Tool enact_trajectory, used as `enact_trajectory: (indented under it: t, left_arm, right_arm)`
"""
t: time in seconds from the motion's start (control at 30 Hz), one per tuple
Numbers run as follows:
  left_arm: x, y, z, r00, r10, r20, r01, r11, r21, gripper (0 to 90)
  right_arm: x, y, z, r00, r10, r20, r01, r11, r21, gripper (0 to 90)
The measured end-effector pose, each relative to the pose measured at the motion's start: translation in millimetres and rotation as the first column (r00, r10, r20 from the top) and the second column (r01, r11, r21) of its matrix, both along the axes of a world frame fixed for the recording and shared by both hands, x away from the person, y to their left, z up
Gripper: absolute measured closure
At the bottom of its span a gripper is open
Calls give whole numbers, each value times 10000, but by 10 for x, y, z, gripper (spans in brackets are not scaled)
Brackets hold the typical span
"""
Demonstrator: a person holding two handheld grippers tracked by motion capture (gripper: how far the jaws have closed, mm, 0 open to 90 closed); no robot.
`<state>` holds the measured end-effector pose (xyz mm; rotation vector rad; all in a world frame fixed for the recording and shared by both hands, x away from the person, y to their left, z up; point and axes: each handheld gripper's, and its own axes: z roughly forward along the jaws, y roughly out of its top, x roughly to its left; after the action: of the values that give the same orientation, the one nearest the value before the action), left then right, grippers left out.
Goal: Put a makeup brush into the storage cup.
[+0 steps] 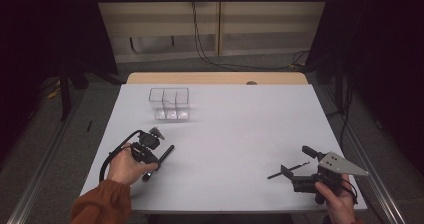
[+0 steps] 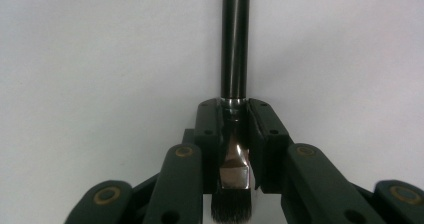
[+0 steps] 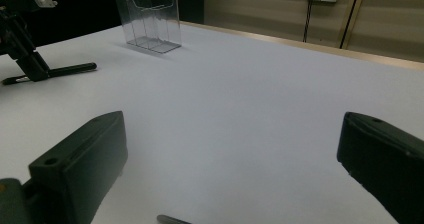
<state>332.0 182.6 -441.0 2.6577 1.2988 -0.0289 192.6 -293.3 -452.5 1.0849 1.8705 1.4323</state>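
A black-handled brush [image 2: 235, 44] with a silver ferrule lies on the white table [image 1: 230, 129]. My left gripper [image 2: 234, 109] is shut on it at the ferrule, and the bristles stick out towards the camera. In the high view the left gripper [image 1: 155, 164] sits at the table's front left, with the brush handle [image 1: 167, 152] pointing away to the right. My right gripper [image 1: 296, 160] rests at the front right, its jaws wide apart. A thin dark stick [image 1: 287, 170] lies on the table by them, its tip [image 3: 172, 219] showing low between the jaws of the right gripper [image 3: 230, 134].
A clear plastic organizer [image 1: 169, 104] with several compartments stands at the back left, also seen as the clear organizer [image 3: 147, 21]. A wooden strip [image 1: 215, 78] runs along the table's far edge. Cables hang at the wall behind.
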Motion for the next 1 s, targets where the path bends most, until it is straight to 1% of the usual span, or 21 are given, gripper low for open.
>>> enact_trajectory:
  t: [0.13, 0.27, 0.33, 0.47, 0.57, 0.6, 0.63, 0.7, 0.73, 0.9, 1.0]
  left_arm:
    - [2, 12, 8, 10000, 7, -50, -8, 9999, -103, 766]
    - [7, 48, 6, 9999, -30, -101, 26, 9992, -397, 766]
    - [12, 62, 12, 9999, -52, -100, 47, 9988, -480, 766]
    - [6, 55, 12, 9999, -30, -123, 24, 9989, -472, 766]
    - [6, 56, 15, 9998, -70, -174, 59, 9979, -638, 766]
    - [2, 52, 18, 10000, -25, -76, 20, 9979, -652, 766]
    - [0, 51, 17, 9999, -54, -117, 45, 9973, -733, 766]
    - [-2, 58, 23, 10000, -82, -11, 81, 9965, -833, 766]
    - [-3, 63, 28, 10000, -36, -23, 33, 9958, -912, 766]
    - [-18, 115, 83, 9995, 158, 273, -120, 9912, -1321, 766]
    - [-28, 133, 110, 9990, 128, 423, -66, 9896, -1440, 766]
  right_arm:
    - [-1, 2, 1, 10000, 12, -9, -12, 10000, 15, 0]
    - [-1, 0, -1, 10000, 2, -2, -2, 10000, 34, 0]
    - [0, 0, 0, 10000, 3, -18, -3, 10000, 30, 0]
    - [-1, 2, 0, 10000, 8, -15, -8, 10000, 20, 0]
    - [0, 1, 0, 10000, 4, -20, -4, 10000, 29, 0]
    - [-1, 1, 0, 10000, 1, -20, -1, 10000, 29, 0]
    - [-1, 0, 0, 10000, 0, -20, 0, 10000, 26, 0]
    - [0, 1, -1, 10000, -8, -24, 8, 10000, 35, 0]
    - [0, 1, -1, 10000, 1, -22, -1, 10000, 29, 0]
    - [-1, 0, -1, 10000, -4, -13, 4, 10000, 42, 0]
    - [-1, 0, 0, 10000, 6, -12, -6, 10000, 27, 0]
